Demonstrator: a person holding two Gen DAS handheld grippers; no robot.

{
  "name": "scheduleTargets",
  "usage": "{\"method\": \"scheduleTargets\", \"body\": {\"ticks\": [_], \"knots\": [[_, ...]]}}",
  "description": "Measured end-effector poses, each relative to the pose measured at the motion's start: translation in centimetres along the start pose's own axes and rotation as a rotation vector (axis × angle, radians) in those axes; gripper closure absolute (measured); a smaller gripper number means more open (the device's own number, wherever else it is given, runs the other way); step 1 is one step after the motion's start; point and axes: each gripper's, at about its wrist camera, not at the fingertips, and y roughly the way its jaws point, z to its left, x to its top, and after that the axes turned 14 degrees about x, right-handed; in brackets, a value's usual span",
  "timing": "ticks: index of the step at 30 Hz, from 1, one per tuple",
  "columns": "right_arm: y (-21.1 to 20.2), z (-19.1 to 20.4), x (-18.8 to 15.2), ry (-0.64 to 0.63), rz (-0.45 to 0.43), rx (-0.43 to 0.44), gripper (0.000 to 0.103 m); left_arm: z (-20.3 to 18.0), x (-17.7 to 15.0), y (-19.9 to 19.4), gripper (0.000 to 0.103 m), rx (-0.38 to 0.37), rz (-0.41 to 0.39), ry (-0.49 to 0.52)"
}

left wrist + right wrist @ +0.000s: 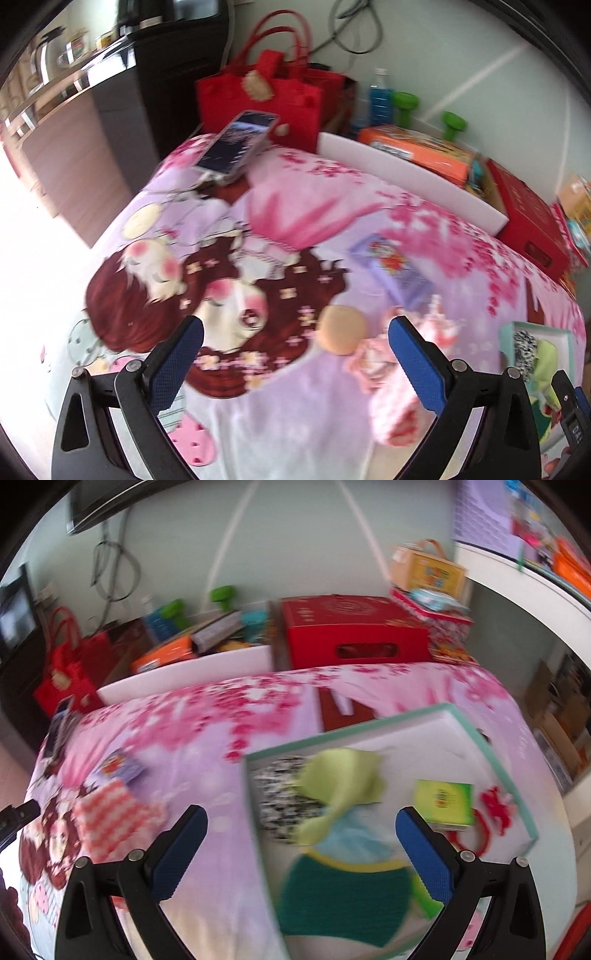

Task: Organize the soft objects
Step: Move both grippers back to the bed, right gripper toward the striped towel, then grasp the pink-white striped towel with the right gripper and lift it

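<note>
Both grippers gape over the printed blanket, gripping nothing.

Left gripper (295, 362) stands spread wide; a tan puff (341, 329) lies between its fingers at 12 o'clock, a pink checked cloth (391, 398) at its 3 o'clock finger. Right gripper (301, 853) is likewise spread over the tray (491, 753), where green cloth (343, 901), yellow-green cloth (343, 775), speckled cloth (284, 794) and a green pack (443, 799) lie. Farther at 11 o'clock, a phone (236, 146), then a red bag (258, 99).
</note>
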Motion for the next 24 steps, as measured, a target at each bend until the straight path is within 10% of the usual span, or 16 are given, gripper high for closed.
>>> {"method": "scheduleTargets", "body": {"ticks": [24], "knots": [[6.5, 14.2, -4.1, -0.225, 0.130, 0.247, 0.000, 4.7, -1.0, 3.2, 0.003, 0.041, 0.088, -0.073]]}}
